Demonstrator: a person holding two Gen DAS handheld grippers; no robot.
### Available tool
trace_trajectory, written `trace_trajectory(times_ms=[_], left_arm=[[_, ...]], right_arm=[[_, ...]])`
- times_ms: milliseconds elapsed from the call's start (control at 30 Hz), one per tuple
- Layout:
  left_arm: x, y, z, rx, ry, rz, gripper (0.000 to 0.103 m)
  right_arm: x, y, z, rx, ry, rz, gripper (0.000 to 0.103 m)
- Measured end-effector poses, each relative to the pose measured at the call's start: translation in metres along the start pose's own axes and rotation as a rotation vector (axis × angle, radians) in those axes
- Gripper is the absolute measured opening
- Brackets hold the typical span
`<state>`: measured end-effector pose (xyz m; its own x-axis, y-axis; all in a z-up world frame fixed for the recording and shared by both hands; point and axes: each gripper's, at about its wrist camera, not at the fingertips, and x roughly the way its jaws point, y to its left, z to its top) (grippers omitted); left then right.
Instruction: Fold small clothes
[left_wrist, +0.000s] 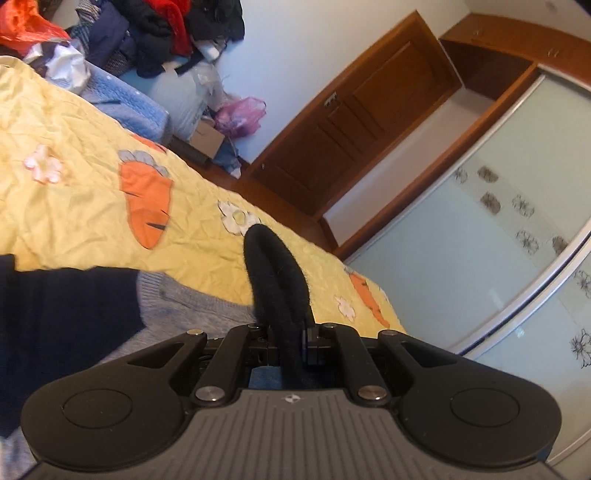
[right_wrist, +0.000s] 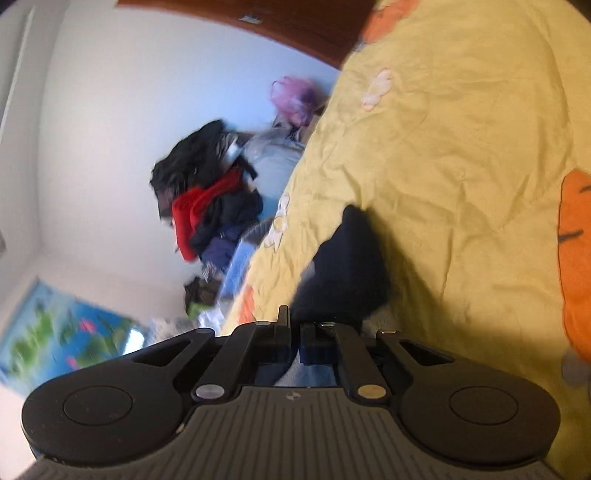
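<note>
In the left wrist view, our left gripper (left_wrist: 286, 332) pinches a black knit fold (left_wrist: 273, 273) that runs straight ahead over the yellow bedspread (left_wrist: 74, 206). In the right wrist view, our right gripper (right_wrist: 293, 332) pinches dark cloth (right_wrist: 347, 266) that extends forward and to the right.

No readable text, labels, brands or numbers in either view.

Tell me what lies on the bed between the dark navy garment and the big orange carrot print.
Only bare yellow quilt separates the navy garment from the carrot print, as the left wrist view shows.
</note>
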<state>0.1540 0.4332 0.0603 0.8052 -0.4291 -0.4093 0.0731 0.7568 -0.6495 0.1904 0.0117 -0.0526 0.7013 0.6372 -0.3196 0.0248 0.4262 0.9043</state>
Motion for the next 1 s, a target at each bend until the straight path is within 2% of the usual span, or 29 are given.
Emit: trace_trajectory(times_ms=[67,167,267,300,333,367,400,467,533,600,667,733,800,833,900,1000], left_arm=[[-0.002,0.025,-0.004,-0.028,0.013,0.073,0.007],[0.006,0.063,-0.017,-0.084,0.077,0.188,0.008],[0.015,0.077,-0.032,-0.071,0.134,0.219,0.008],[0.017,0.08,-0.035,-0.074,0.145,0.22,0.008],[0.019,0.082,-0.038,-0.077,0.153,0.22,0.008],[0.02,0.085,-0.04,-0.08,0.158,0.225,0.008],[0.02,0.089,-0.042,-0.084,0.163,0.227,0.008],[0.021,0.097,-0.045,-0.097,0.166,0.226,0.008],[0.019,0.103,-0.05,-0.102,0.171,0.229,0.008],[0.019,0.107,-0.053,-0.112,0.164,0.217,0.008],[0.02,0.108,-0.053,-0.122,0.157,0.214,0.008],[0.019,0.107,-0.055,-0.121,0.151,0.218,0.008],[0.018,0.107,-0.056,-0.129,0.144,0.216,0.008],[0.017,0.109,-0.057,-0.138,0.14,0.212,0.008],[0.016,0.113,-0.058,-0.159,0.13,0.198,0.008],[0.014,0.122,-0.061,-0.189,0.104,0.166,0.009]], right_arm=[[0.013,-0.011,-0.005,-0.003,0.066,-0.06,0.013],[0.016,-0.019,-0.009,0.042,0.084,-0.068,0.013],[0.011,-0.012,-0.007,-0.008,0.048,-0.097,0.017],[0.01,-0.01,-0.007,-0.017,0.061,-0.125,0.023],[0.011,-0.009,-0.007,-0.023,0.103,-0.151,0.036],[0.007,-0.007,-0.01,-0.042,0.137,-0.151,0.04],[-0.001,0.0,-0.013,-0.082,0.158,-0.144,0.045],[-0.017,0.025,-0.022,-0.248,0.2,-0.111,0.045],[-0.029,0.056,-0.027,-0.437,0.178,-0.062,0.045],[-0.021,0.078,-0.023,-0.556,0.14,-0.047,0.045],[0.011,0.087,-0.012,-0.618,0.147,-0.132,0.045],[0.052,0.083,-0.005,-0.697,0.186,-0.263,0.045],[0.086,0.076,-0.011,-0.841,0.185,-0.435,0.044],[0.097,0.073,-0.018,-0.93,0.183,-0.482,0.043],[0.104,0.071,-0.029,-1.026,0.16,-0.509,0.048],[0.102,0.059,-0.033,-1.04,0.114,-0.491,0.05]])
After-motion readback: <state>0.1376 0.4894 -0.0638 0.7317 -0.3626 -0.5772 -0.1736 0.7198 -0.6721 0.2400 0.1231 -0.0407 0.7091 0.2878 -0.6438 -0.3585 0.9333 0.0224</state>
